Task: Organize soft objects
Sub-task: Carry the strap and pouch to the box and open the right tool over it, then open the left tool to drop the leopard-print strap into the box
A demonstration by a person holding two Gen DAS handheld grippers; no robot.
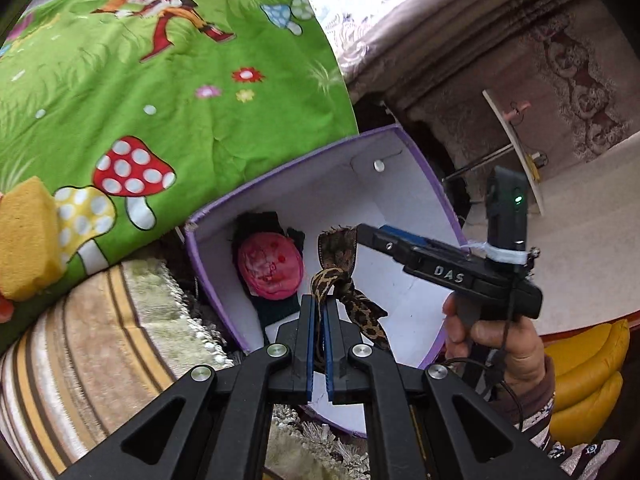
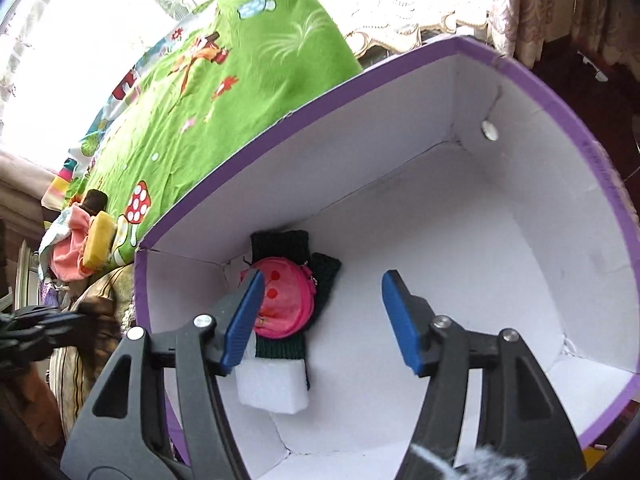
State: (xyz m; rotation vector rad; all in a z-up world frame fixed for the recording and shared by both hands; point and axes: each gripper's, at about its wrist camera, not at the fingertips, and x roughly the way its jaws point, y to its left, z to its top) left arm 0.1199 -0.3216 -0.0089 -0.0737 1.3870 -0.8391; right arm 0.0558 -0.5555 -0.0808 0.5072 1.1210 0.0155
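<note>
Left wrist view: the left gripper (image 1: 319,320) is pressed together on a leopard-print fabric strip (image 1: 338,276), pinching it near a knot. The strip hangs above the open purple box (image 1: 416,148), just right of the pink round pouch (image 1: 270,266), which lies on a dark knitted piece (image 1: 276,308) toward the box's 8 o'clock corner. The right gripper (image 1: 364,234) enters from 3 o'clock, carried by a hand (image 1: 492,340). A yellow sponge (image 1: 26,236) rests on the green mushroom-print cloth (image 1: 168,92) at 9 o'clock, outside the box.

Right wrist view: the right gripper (image 2: 320,322) stands spread over the box floor, nothing between its pads (no contact visible). A white foam block (image 2: 272,388) lies at 6 o'clock of the pouch, against the knitted piece. More soft items, among them a pink cloth (image 2: 72,260), wait at 9 o'clock beside the sponge.

Handling, as judged: the strip is light, limp and thin; it should drape and swing, so hold it at the knot, where bulk resists slipping. The foam and sponge should be light and compressible; grip them across the narrow sides.

Difference between views: only the left view shows the strip clearly and the hand; only the right view shows the foam block clearly and the pink cloth
</note>
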